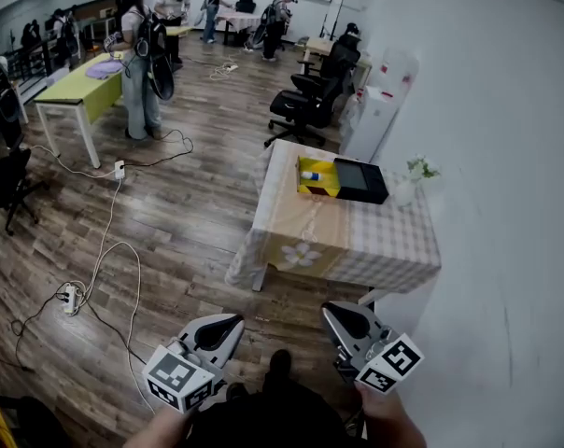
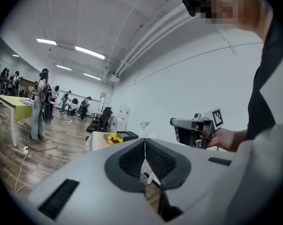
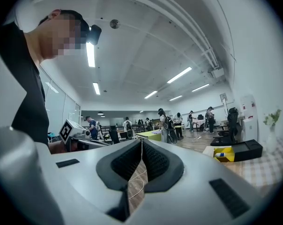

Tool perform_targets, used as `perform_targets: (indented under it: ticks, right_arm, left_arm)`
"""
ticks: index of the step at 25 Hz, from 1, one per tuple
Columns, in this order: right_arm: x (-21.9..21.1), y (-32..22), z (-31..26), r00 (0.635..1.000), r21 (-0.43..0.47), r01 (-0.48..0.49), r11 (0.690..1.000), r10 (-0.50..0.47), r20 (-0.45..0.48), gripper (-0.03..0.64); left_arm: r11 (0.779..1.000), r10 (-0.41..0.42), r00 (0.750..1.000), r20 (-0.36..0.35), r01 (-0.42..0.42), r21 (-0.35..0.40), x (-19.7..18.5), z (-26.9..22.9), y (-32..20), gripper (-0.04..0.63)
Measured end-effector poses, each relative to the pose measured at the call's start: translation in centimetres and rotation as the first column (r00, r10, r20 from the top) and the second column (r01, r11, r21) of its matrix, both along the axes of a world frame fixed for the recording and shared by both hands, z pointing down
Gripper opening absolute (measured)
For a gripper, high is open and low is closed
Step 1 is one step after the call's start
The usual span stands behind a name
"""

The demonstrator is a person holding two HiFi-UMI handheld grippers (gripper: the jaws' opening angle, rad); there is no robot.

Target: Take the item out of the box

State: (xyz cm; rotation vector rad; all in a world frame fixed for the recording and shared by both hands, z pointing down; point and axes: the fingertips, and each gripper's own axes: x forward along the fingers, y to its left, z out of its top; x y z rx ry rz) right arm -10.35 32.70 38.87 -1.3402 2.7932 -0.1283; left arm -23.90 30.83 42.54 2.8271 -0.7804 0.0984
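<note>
Left gripper [image 1: 233, 322] and right gripper [image 1: 330, 312] are hanging closed, empty, bottom centre; item [image 1: 310, 175] in box [image 1: 325, 185] mid-frame is probably light and rigid, so pinch its middle.

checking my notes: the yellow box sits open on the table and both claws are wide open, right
No: both claws are shut, the left claw and right claw, as each gripper view shows. The yellow box does sit open on the table.

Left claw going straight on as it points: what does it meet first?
Probably the near edge of the table under a beige checked cloth, short of the open yellow box; nothing nearer the left claw shows, though depth is unclear.
</note>
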Motion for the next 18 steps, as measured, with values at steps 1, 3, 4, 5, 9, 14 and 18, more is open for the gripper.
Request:
perform_targets:
  ticks: [1,3,4,5,9,14,18]
  right_arm:
    - [0.0,-0.3,0.1,1.0,-0.003,0.004,1.0,-0.004,0.003,0.037]
    - [0.1,-1.1,0.4,1.0,-0.013,0.013,1.0,-0.013,0.014,0.037]
    - [0.3,-1.6,0.6,1.0,-0.02,0.018,1.0,-0.017,0.019,0.037]
    - [0.5,-2.1,0.8,0.999,-0.029,0.022,0.999,-0.022,0.025,0.037]
    - [2.3,-4.6,2.0,0.998,-0.059,0.036,0.998,-0.033,0.059,0.038]
    - [5.3,-8.3,2.3,0.996,-0.071,0.043,0.997,-0.037,0.087,0.038]
    - [7.8,-11.2,3.0,0.993,-0.091,0.054,0.994,-0.044,0.107,0.038]
  left_arm:
    - [1.0,-0.002,1.0,0.0,0.002,-0.007,0.0,0.2,-0.3,0.015]
    - [1.0,-0.005,1.0,0.005,0.005,-0.022,0.2,0.4,-0.9,0.015]
    - [1.0,-0.006,1.0,0.009,0.006,-0.026,0.4,0.5,-1.3,0.014]
    - [1.0,-0.006,1.0,0.014,0.006,-0.029,0.6,0.6,-1.8,0.015]
    - [0.999,-0.007,0.999,0.035,0.009,-0.047,2.2,1.3,-4.1,0.015]
    - [0.998,0.003,0.998,0.061,0.001,-0.067,5.4,1.5,-7.6,0.015]
    - [0.997,0.01,0.997,0.075,-0.005,-0.073,8.1,1.6,-10.5,0.015]
